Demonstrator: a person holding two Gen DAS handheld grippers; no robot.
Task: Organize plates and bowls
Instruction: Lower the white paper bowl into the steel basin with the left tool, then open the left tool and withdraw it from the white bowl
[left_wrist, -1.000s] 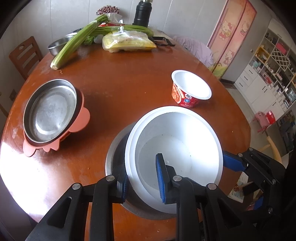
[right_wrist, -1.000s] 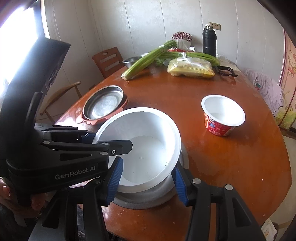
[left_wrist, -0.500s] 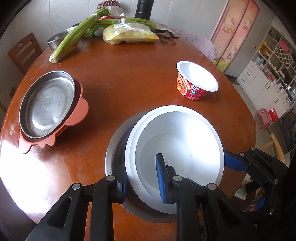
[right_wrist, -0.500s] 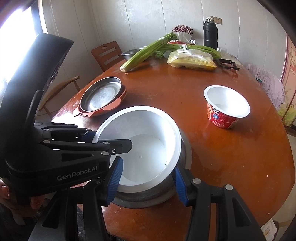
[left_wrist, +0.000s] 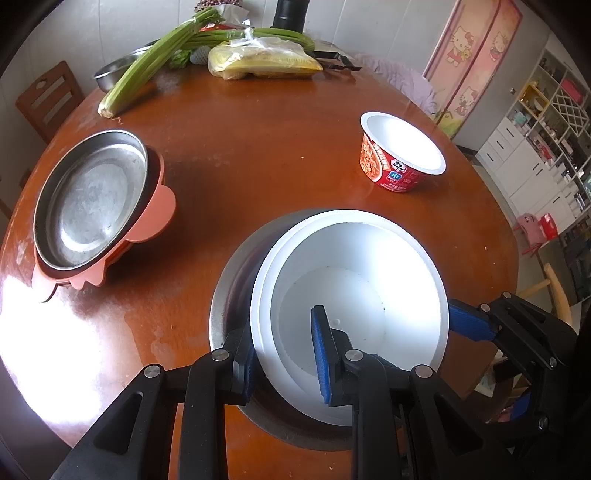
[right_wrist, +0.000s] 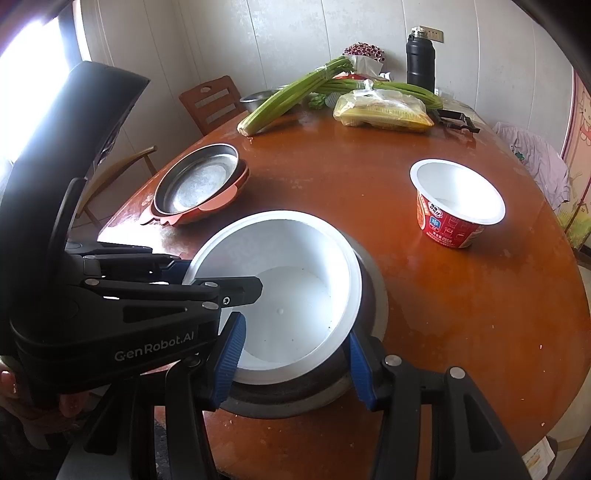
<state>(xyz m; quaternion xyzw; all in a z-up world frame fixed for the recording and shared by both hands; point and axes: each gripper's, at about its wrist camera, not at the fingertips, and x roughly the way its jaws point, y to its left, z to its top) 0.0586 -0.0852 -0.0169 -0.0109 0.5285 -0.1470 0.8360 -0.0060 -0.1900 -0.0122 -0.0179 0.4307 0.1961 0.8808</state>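
Two grippers are on the same white bowl (left_wrist: 354, 314), and I am watching both through their own cameras. My left gripper (left_wrist: 284, 354) is pinching the bowl's near wall: one blue pad sits inside the bowl, the other outside against the rim, so the jaws are nearly pressed together with only the wall between them. My right gripper (right_wrist: 295, 360) straddles the near edge of the same bowl, one blue pad on each side of its rim; from its camera both pads (right_wrist: 231, 354) look to be touching the white wall, so I read it as gripping the bowl across that edge.

The white bowl sits nested in a wider steel basin (left_wrist: 229, 295), directly under and ahead of both grippers, on the brown round table (left_wrist: 258, 147). From the left gripper, ahead and to the left, a steel plate (left_wrist: 92, 195) rests in a pink plate (left_wrist: 155, 214). Ahead and to the right of both grippers stands a red noodle cup (left_wrist: 399, 155), empty with a white inside, apart from the basin. At the far edge of the table, well beyond both grippers, lie a bunch of celery (left_wrist: 147, 70), a bag of yellow noodles (left_wrist: 262, 62) and a black flask (right_wrist: 420, 62). A hand (right_wrist: 22, 391) holds the left gripper's body at the lower left of the right camera's view.
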